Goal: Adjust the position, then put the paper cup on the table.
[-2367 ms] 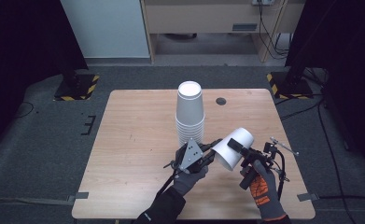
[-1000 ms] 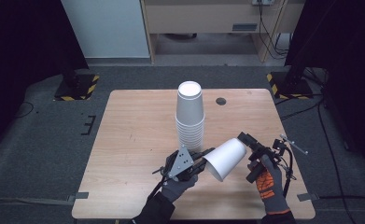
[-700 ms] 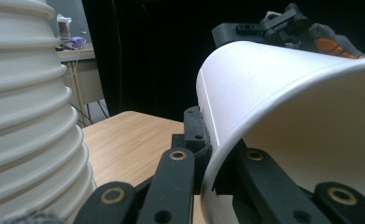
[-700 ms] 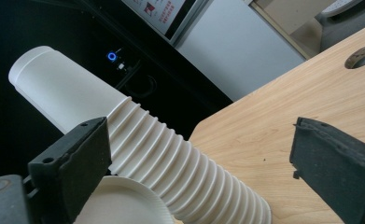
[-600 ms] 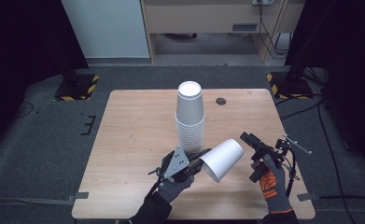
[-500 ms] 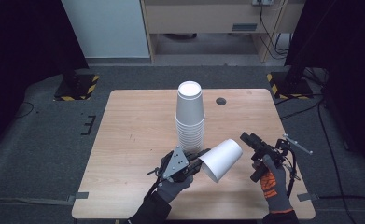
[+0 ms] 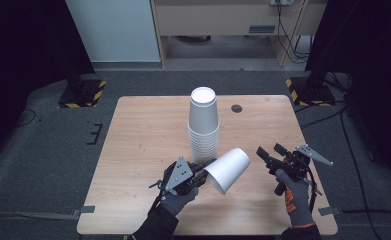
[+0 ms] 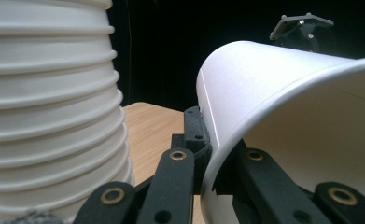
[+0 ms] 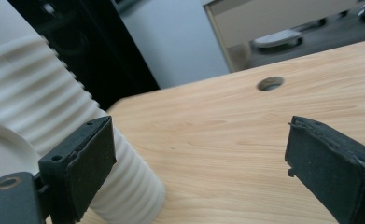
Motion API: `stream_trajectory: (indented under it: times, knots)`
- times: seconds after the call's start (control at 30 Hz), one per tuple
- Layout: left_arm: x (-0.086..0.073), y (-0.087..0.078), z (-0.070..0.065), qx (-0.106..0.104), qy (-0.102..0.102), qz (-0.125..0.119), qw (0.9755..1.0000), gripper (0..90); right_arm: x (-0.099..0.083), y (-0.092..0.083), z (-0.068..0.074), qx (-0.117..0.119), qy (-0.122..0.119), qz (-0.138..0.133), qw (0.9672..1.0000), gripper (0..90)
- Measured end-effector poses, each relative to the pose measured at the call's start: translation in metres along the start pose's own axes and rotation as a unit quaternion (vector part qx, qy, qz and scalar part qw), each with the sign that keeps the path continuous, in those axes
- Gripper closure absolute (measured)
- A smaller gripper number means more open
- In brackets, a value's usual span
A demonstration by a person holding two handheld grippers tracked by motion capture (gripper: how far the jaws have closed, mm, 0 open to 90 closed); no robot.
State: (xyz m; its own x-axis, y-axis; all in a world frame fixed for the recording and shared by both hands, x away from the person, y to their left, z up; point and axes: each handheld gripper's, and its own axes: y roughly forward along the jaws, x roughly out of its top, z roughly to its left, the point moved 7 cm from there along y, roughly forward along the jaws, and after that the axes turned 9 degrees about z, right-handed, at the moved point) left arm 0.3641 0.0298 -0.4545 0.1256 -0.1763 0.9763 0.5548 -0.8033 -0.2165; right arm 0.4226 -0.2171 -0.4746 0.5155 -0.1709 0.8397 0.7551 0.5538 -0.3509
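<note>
An upside-down stack of white paper cups (image 7: 203,125) stands mid-table. My left gripper (image 7: 206,175) is shut on the rim of a single white cup (image 7: 229,169), which lies tilted with its base up and to the right, just right of the stack's foot. In the left gripper view one jaw sits outside the cup (image 8: 283,107) wall and the other inside, with the stack (image 8: 49,116) close on the left. My right gripper (image 7: 268,150) hovers right of the cup, apart from it. Its jaws stand wide and bare (image 9: 199,158), facing the stack (image 9: 54,107).
The wooden table (image 7: 143,130) has a small round hole (image 7: 237,108) at the back right, also seen ahead of the right gripper as a dark hole (image 9: 270,83). Dark floor and black stands surround the table. A cabinet stands behind it.
The right gripper, earlier at the cup's base, has drawn off to the right and stands apart. The left gripper with the cup has slid a little to the left.
</note>
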Motion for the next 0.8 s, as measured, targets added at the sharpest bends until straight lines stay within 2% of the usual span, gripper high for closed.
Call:
stream_trajectory:
  times: [0.2,0.3,0.33,0.37,0.53,0.8]
  knots:
    - [0.001,-0.008,0.001,-0.001,-0.006,0.004,1.0,87.0,-0.005,0.0,-0.004,-0.042,-0.055,0.015,0.9975,9.1]
    - [0.002,-0.01,0.001,-0.005,-0.011,0.004,0.9999,87.0,-0.006,0.0,-0.006,-0.054,-0.068,0.02,0.996,9.0]
    - [0.002,-0.013,0.002,-0.008,-0.014,0.006,0.9999,87.0,-0.008,-0.001,-0.009,-0.066,-0.083,0.028,0.994,9.0]
    - [0.002,-0.013,0.002,-0.008,-0.014,0.006,0.9999,87.0,-0.008,-0.001,-0.009,-0.066,-0.083,0.028,0.994,9.0]
    - [-0.001,-0.021,0.004,-0.012,-0.021,0.018,0.9995,87.0,-0.011,-0.002,-0.018,-0.091,-0.101,0.042,0.9899,8.8]
    - [-0.008,-0.038,0.015,-0.011,-0.032,0.033,0.9989,87.0,-0.018,-0.001,-0.026,-0.105,-0.115,0.06,0.986,8.8]
